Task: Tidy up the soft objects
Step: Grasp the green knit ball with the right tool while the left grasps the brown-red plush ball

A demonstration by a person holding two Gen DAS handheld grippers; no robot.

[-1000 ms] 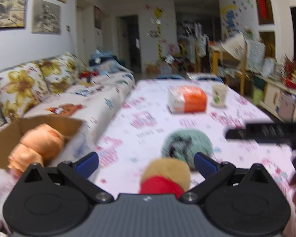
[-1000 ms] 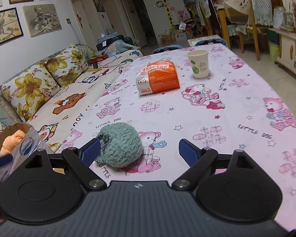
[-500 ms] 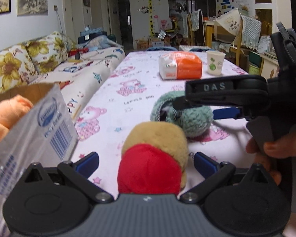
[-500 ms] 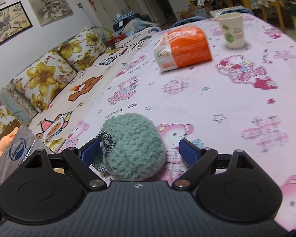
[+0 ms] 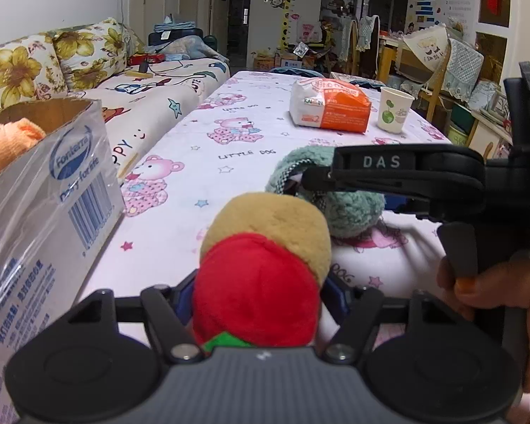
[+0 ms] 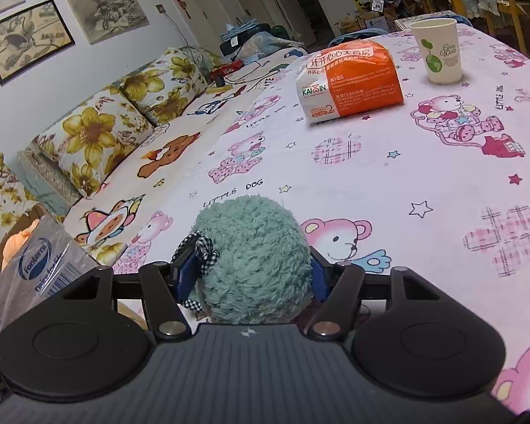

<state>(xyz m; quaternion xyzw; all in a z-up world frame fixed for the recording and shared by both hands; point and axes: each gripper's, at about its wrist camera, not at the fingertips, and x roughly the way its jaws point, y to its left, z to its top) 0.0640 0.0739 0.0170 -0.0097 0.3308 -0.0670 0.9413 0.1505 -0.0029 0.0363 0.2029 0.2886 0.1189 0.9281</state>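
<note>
My left gripper (image 5: 259, 300) is shut on a red and tan plush toy (image 5: 265, 268) low over the table. My right gripper (image 6: 249, 275) is shut on a fluffy teal plush ball (image 6: 254, 258) with a checkered bow; it also shows in the left wrist view (image 5: 349, 208), just beyond the red toy, with the right gripper's finger (image 5: 388, 169) across it. A cardboard box (image 5: 46, 190) wrapped in printed plastic stands at the left and holds an orange plush (image 5: 7, 145).
An orange and white package (image 6: 349, 84) and a paper cup (image 6: 438, 49) stand farther along the pink bear-print tablecloth (image 6: 441, 162). A sofa with flowered cushions (image 6: 102, 134) runs along the table's left side. Chairs and shelves stand at the far end.
Both grippers have closed: the left on the red and tan toy, the right on the teal ball. Both moved in closer to their toys.
</note>
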